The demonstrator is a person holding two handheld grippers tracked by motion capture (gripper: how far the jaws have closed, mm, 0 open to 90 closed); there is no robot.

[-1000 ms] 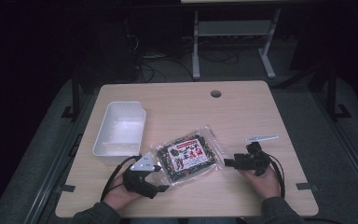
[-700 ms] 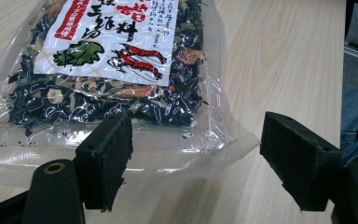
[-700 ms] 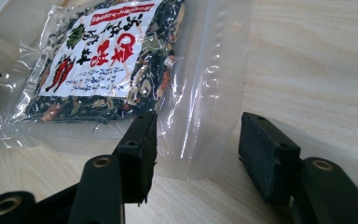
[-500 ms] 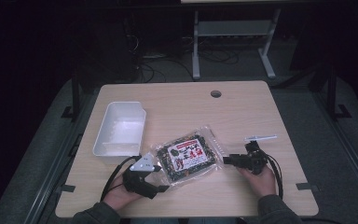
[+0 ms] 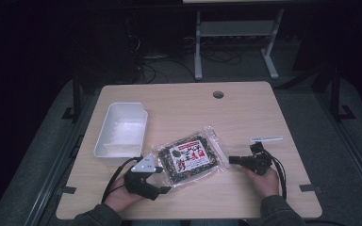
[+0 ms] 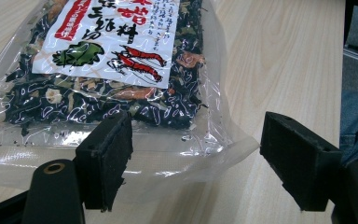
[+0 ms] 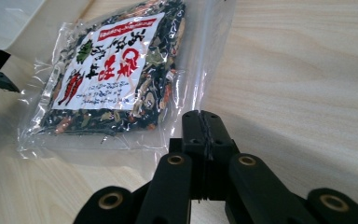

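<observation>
While I hold both grippers at the counter (image 5: 264, 113), the clear packet (image 5: 189, 157) of dried food, with its white printed label, lies flat near the middle of the near half and serves as my reference. My left gripper (image 6: 193, 163) sits at the packet's near left corner. Its jaws stand wide open, one pad resting over the packet's sealed clear edge and the other out past the corner above bare wood, so nothing is clamped. My right gripper (image 7: 204, 122) lies level at the packet's right edge. Its jaws have just been closing and are now pressed fully together; the tips sit at the clear border of the film, and I cannot tell whether any film is caught between them. A white tray (image 5: 104, 141) stands just left of the packet, open side up. A small white strip (image 5: 265, 139) lies right of the packet, beyond my right gripper.
</observation>
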